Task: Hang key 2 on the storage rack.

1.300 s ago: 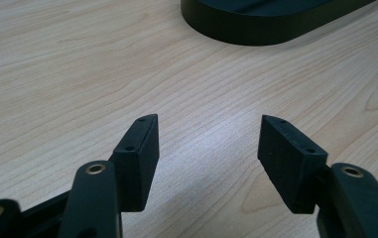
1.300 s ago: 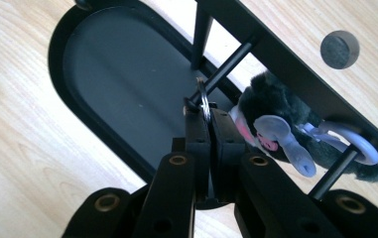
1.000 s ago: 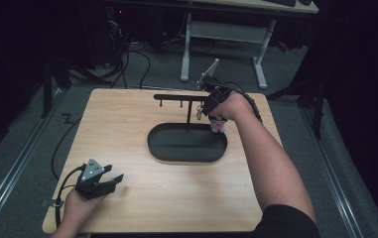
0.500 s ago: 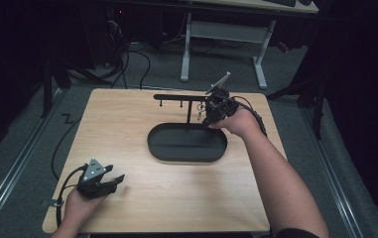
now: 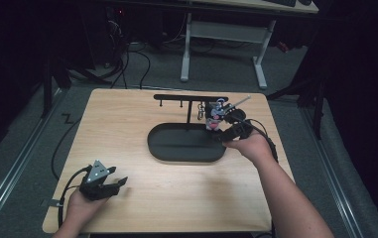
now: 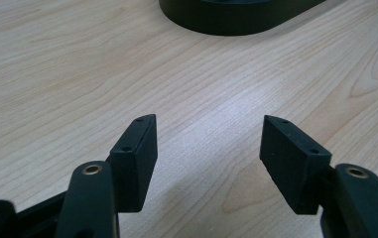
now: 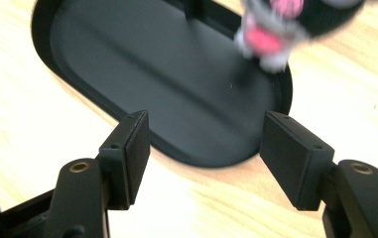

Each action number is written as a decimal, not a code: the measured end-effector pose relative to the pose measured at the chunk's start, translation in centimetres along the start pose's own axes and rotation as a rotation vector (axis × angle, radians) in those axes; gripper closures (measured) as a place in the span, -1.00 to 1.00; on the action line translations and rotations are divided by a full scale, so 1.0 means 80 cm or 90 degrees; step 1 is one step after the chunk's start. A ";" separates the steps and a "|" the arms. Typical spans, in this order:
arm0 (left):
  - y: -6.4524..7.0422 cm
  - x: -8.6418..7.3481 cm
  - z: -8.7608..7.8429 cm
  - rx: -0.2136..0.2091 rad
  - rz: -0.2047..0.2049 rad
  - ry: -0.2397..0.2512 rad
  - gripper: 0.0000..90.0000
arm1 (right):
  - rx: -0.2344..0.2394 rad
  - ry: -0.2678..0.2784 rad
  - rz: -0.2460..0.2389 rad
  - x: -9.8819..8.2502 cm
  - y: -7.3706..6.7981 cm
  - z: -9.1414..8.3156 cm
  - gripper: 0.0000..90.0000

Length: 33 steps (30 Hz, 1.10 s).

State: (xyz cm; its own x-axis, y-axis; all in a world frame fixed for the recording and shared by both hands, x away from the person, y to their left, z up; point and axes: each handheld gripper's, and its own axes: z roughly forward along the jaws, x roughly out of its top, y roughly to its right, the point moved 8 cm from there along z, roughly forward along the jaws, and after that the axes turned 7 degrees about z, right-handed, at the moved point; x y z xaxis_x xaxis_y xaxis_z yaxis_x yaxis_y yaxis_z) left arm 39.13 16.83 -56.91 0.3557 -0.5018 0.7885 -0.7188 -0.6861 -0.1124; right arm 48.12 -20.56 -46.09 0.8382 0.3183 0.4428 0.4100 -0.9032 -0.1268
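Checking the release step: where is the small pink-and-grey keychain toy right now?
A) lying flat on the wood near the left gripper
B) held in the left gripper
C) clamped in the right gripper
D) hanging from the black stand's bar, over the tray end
D: the keychain toy hangs from the stand's bar above the tray, while the right gripper has just been opening and its jaws stand apart with nothing between them.

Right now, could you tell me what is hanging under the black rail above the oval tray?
A small pink, white and black charm hangs from the black rail, over the right end of the oval tray. Two short pegs look bare. Its hook is too small to make out.
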 end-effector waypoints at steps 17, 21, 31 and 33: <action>0.013 0.001 0.003 -0.018 0.018 -0.008 -0.12 | -0.026 0.132 -0.011 -0.115 -0.008 0.024 -0.13; 0.016 0.001 0.004 -0.021 0.021 -0.009 -0.12 | -0.010 0.174 0.015 -0.143 -0.011 0.034 -0.18; 0.025 0.002 0.006 -0.039 0.007 -0.009 -0.14 | -0.017 0.309 0.084 -0.205 0.003 0.032 -0.45; 0.027 0.003 0.008 -0.039 0.013 -0.013 -0.14 | -0.034 0.330 0.090 -0.207 0.010 0.024 -0.44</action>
State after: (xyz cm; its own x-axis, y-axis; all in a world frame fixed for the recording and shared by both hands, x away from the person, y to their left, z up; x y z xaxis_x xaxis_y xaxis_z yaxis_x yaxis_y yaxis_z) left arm 38.02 14.89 -57.37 0.3522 -0.5266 0.7737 -0.7607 -0.6426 -0.0911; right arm 35.23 -25.99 -55.23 0.5906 0.0214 0.8067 0.2769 -0.9443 -0.1776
